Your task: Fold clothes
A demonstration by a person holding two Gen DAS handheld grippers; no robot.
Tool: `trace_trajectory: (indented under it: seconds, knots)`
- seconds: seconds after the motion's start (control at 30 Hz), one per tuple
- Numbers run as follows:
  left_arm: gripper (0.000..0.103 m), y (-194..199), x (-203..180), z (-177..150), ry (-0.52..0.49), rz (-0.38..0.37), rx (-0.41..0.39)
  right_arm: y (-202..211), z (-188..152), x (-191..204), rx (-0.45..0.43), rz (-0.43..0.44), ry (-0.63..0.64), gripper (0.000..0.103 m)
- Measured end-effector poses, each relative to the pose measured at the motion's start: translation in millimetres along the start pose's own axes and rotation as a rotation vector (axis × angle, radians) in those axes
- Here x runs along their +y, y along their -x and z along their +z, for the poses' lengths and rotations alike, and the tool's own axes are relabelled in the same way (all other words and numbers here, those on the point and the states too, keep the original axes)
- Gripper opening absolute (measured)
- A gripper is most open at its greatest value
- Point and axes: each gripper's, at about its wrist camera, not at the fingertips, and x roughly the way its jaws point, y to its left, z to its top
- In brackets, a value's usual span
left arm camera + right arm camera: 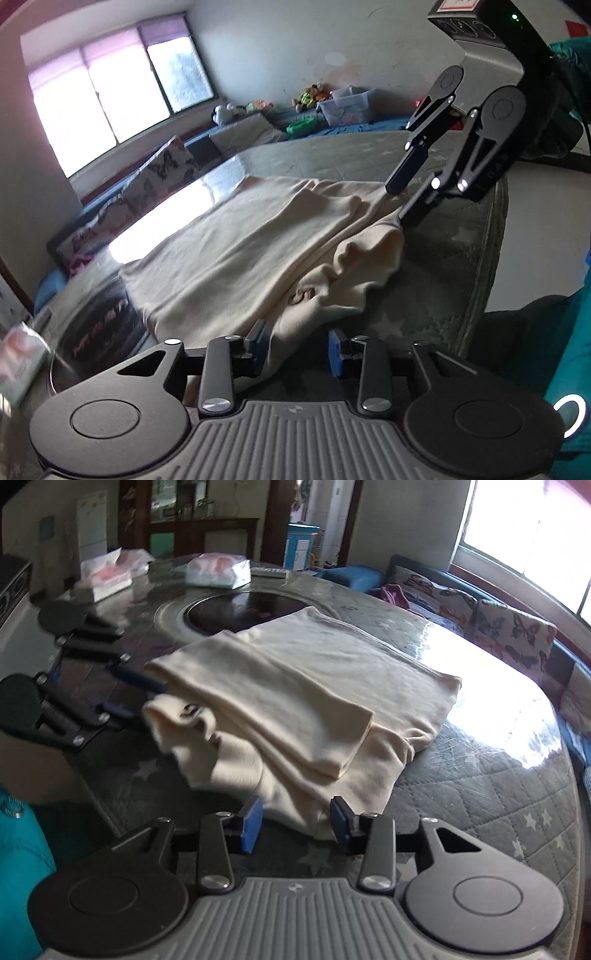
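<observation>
Your left tongs (299,349) and right tongs (301,821) both stand open, each straddling a near edge of the cream garment (295,686) without pinching it — the cloth lies part-folded on the tabletop (498,794) just ahead. Close now and you may catch one layer only, dragging the stacked fold askew. Window glare washes out the tabletop beyond, and the bunched collar hides what lies beneath.
</observation>
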Motion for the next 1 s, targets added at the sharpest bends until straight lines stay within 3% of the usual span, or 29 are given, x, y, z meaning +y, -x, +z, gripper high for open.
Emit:
trace_trajectory:
  seconds: [0.07, 0.1, 0.23, 0.37, 0.5, 0.6, 0.8, 0.9, 1.0]
  knots:
    - [0.012, -0.8, -0.8, 1.0, -0.006, 0.005, -0.017, 0.8, -2.9, 5.9, 0.002, -0.008, 0.044, 0.051]
    - [0.010, -0.9, -0.6, 1.7, -0.005, 0.009, -0.025, 1.4, -4.5, 9.3, 0.001, -0.014, 0.073, 0.051]
    - [0.008, 2.6, 14.3, 10.2, 0.055, 0.013, -0.066, 3.0, -6.5, 16.6, -0.017, -0.019, 0.137, 0.057]
    - [0.008, -3.9, 40.8, 21.1, 0.171, 0.000, -0.081, -0.9, -2.6, 23.5, -0.071, -0.037, 0.208, 0.058]
    - [0.008, -10.3, 54.4, 29.0, 0.226, -0.014, -0.094, -11.8, 5.1, 24.1, -0.109, -0.019, 0.227, 0.057]
    - [0.008, -15.6, 61.2, 30.3, 0.249, -0.022, -0.090, -22.0, 11.2, 21.4, -0.126, 0.000, 0.223, 0.051]
    - [0.010, -13.4, 63.3, 22.9, 0.272, -0.043, -0.069, -33.8, 27.4, -2.2, -0.089, 0.090, 0.098, 0.018]
    - [0.019, -7.9, 59.4, 16.1, 0.257, -0.034, -0.055, -33.9, 36.4, -17.4, -0.077, 0.140, 0.006, 0.014]
    - [0.020, -2.8, 53.9, 8.1, 0.234, -0.030, -0.047, -33.4, 42.6, -27.0, -0.080, 0.156, -0.032, 0.013]
